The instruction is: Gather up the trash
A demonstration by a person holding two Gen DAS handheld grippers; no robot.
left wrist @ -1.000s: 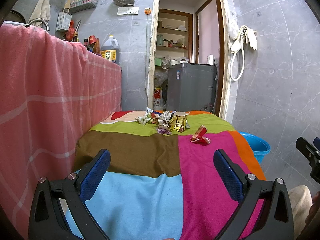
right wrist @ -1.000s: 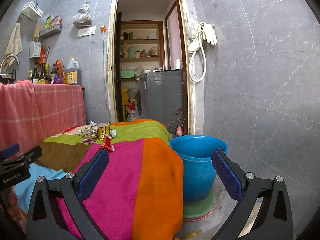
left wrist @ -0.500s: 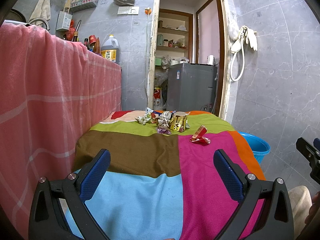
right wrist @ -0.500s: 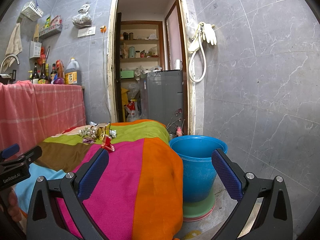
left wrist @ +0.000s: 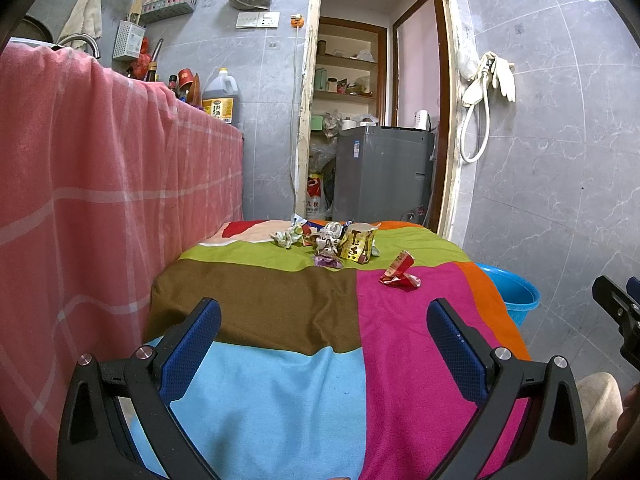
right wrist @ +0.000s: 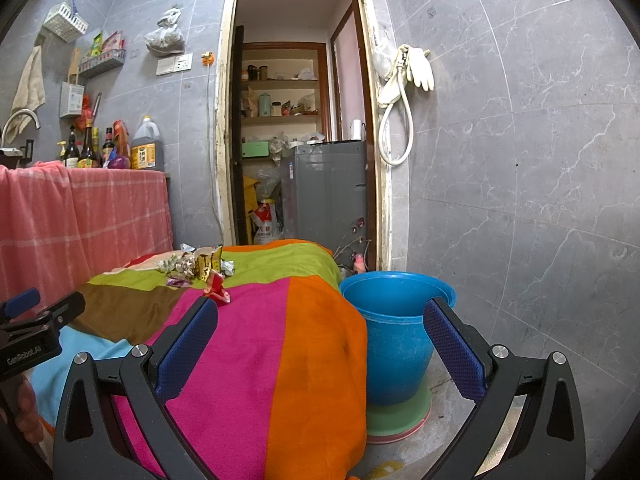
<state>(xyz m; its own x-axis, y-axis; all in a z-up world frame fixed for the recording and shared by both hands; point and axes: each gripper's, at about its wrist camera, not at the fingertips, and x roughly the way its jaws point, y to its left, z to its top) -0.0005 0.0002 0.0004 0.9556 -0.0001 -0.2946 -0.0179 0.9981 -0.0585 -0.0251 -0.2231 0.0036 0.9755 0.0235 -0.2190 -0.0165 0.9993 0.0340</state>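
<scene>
Red wrapper (left wrist: 399, 273) beyond left tongs (left wrist: 324, 338)

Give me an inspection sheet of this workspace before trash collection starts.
Surface: patchwork cloth covers the table.
Job's things: crumpled wrappers clustered at the far end; red wrapper lies apart, nearer; blue bucket on the floor beside the table.
Clutter: nothing seen on the table besides the trash.
Grippers: left hand-held gripper and right hand-held gripper both open, empty.
Cables: white hose hangs on the wall.
Surroundings: pink cloth over the counter; open doorway with a grey appliance.
</scene>
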